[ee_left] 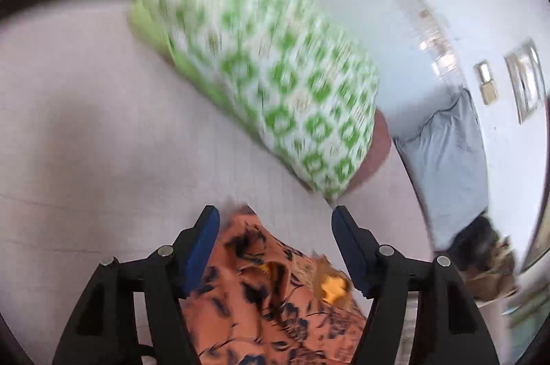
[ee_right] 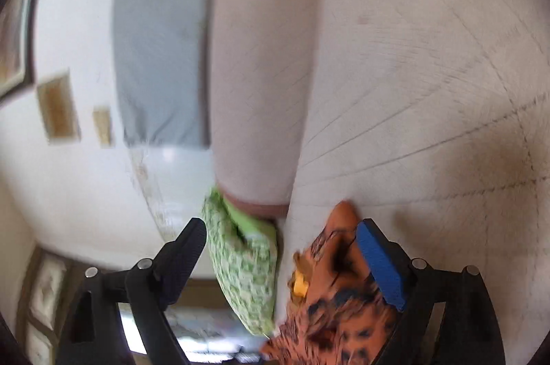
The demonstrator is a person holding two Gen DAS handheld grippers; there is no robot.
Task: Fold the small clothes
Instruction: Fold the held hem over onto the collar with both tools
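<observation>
**Orange garment between both open tools, release stage of the fold**

Nearest the lens: orange cloth with dark leaf print and a yellow patch [ee_left: 275,289], bunched between the blue-padded fingers [ee_left: 202,248] of the left tool [ee_left: 275,213]. Jaws well apart, pads not pressing; cloth lying loose between them, possibly brushing the left pad. Released, then, nothing gripped.

Same orange garment low in the right wrist view, against the blue pad of the right tool [ee_right: 282,227], also spread wide and clamping nothing. Green-and-white patterned pillow [ee_left: 261,72] just behind the garment on the pale pink bed surface [ee_left: 86,110]; grey-blue cloth [ee_left: 447,158] beyond, near the white wall. Heavy blur in both views, so fine contact hard to judge.

Judged step: letting go of a fold, or reaching for the next hold. To do it well: draw both tools clear without dragging fabric, check the edges lie flat, then pinch two matching corners at once. Snagging on a pad the main risk.
</observation>
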